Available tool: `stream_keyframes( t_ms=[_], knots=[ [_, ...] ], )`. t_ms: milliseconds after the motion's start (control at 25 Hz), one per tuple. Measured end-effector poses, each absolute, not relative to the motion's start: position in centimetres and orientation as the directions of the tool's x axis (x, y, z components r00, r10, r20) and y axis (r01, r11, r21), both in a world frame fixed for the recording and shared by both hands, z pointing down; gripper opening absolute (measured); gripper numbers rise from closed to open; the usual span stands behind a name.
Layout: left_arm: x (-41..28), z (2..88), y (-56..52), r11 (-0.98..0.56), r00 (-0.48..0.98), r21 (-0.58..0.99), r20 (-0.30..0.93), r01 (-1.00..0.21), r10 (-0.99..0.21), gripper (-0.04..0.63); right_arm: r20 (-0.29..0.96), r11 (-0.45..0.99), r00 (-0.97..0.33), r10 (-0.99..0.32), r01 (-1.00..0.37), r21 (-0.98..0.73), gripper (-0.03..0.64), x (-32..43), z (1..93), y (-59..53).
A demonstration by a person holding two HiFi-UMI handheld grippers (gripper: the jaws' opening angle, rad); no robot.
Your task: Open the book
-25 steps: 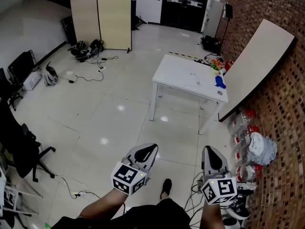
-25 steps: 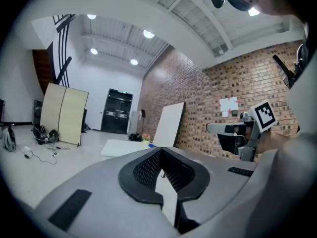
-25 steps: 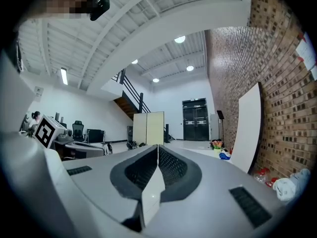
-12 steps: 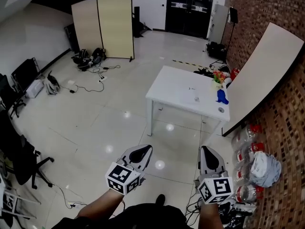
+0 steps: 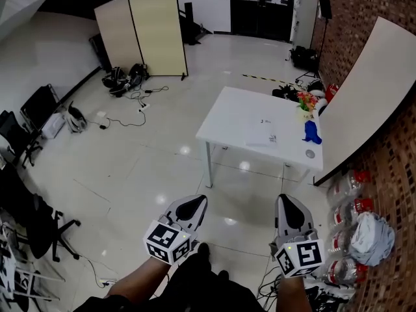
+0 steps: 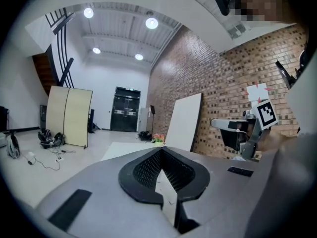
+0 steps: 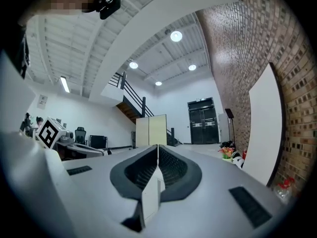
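A white table [image 5: 227, 119] stands ahead on the tiled floor, well beyond both grippers. On it lies a flat pale book [image 5: 262, 135], closed as far as I can tell. Beside it are a blue object [image 5: 312, 132], a bunch of flowers [image 5: 305, 101] and a small round thing [image 5: 310, 153]. My left gripper [image 5: 195, 202] and right gripper [image 5: 290, 203] are held side by side low in the head view, pointing roughly level toward the table. Both are shut with nothing between the jaws, as the left gripper [image 6: 161, 149] and right gripper [image 7: 158, 146] views show.
A large white board [image 5: 370, 90] leans on the brick wall right of the table, with water bottles [image 5: 351, 207] and a bundle below it. A beige folding screen [image 5: 146, 28], bags and cables lie at the back left; office chairs [image 5: 29, 207] stand at the left.
The person has walked forward: the table has come nearer and sits lower in the head view. Both grippers stay shut and side by side.
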State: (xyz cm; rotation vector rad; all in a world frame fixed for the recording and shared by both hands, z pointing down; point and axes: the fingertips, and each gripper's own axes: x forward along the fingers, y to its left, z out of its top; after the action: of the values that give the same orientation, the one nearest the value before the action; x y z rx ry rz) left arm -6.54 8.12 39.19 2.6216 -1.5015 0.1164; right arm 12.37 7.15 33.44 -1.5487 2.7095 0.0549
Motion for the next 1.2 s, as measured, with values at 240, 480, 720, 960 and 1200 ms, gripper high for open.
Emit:
stream_keyframes(
  t_ms=[240,480,720,960,1200],
  knots=[
    [-5.8,39.5,0.1,-0.525,0.531,0.079,0.103,-0.847,-0.841,0.002,-0.028,0.501,-0.501,-0.865,-0.866,0.008,0.002,11.8,34.1,-0.4],
    [-7.1,39.0,-9.8,-0.541,0.546,0.080,0.074,-0.837,-0.834,0.002,-0.033,0.512,-0.512,-0.858,-0.859,0.018,0.003,9.1,33.9,-9.4],
    [-9.6,39.0,-20.0,-0.557,0.563,0.090,0.077,-0.826,-0.823,0.002,0.031,0.484,-0.483,-0.875,-0.875,0.025,0.003,6.2,34.5,-20.2],
    [-11.1,39.9,-27.9,-0.545,0.555,0.111,0.101,-0.831,-0.825,0.002,0.088,0.491,-0.487,-0.869,-0.871,0.029,0.003,3.6,35.8,-28.2],
    [-9.8,41.9,-34.2,-0.532,0.547,0.136,0.137,-0.836,-0.826,0.002,0.110,0.506,-0.502,-0.858,-0.862,0.014,0.003,4.0,37.3,-35.1]
  ],
)
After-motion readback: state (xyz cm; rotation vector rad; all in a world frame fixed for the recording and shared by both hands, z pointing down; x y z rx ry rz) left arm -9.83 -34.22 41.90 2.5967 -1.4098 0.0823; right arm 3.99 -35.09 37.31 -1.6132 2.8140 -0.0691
